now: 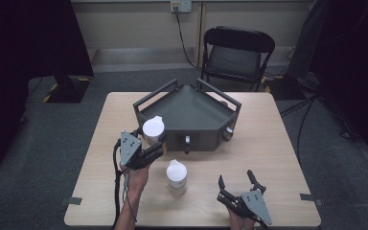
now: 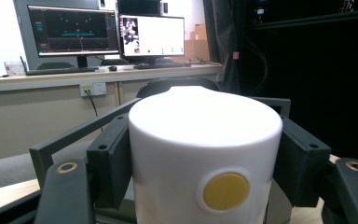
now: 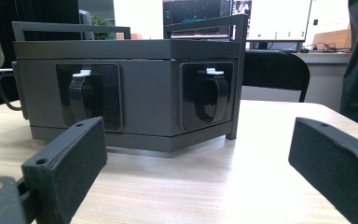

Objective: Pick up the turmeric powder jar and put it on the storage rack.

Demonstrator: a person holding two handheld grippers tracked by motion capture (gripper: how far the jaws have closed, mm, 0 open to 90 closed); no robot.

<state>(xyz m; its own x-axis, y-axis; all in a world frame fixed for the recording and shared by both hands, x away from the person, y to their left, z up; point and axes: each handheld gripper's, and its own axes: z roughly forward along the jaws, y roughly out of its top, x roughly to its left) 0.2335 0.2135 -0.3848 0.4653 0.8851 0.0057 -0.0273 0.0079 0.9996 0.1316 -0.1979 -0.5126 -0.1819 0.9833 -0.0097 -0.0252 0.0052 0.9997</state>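
We find the white cylindrical plastic cup with a pouring lip raised off the desk and upright, its long axis vertical, in front of the left front corner of the dark grey angular metal box with rail handles. In the left gripper view the cup sits squarely between the two black jaws, whose pads press on its sides; a yellow round disc on its wall faces the camera. The left hand-held gripper is thus closed on the cup, reaching it from the person's side and slightly below.

A second white plastic cup with a lip stands on the light wooden desk, nearer the person and to the right of the held one, apart from it. We judge that any transfer between the two turns on this offset: the standing cup lies down and rightward from the held cup.

The right hand-held gripper rests low near the desk's near edge, jaws spread wide with nothing between them, pointing at the box's latched front. It is nearer the standing cup than the left.
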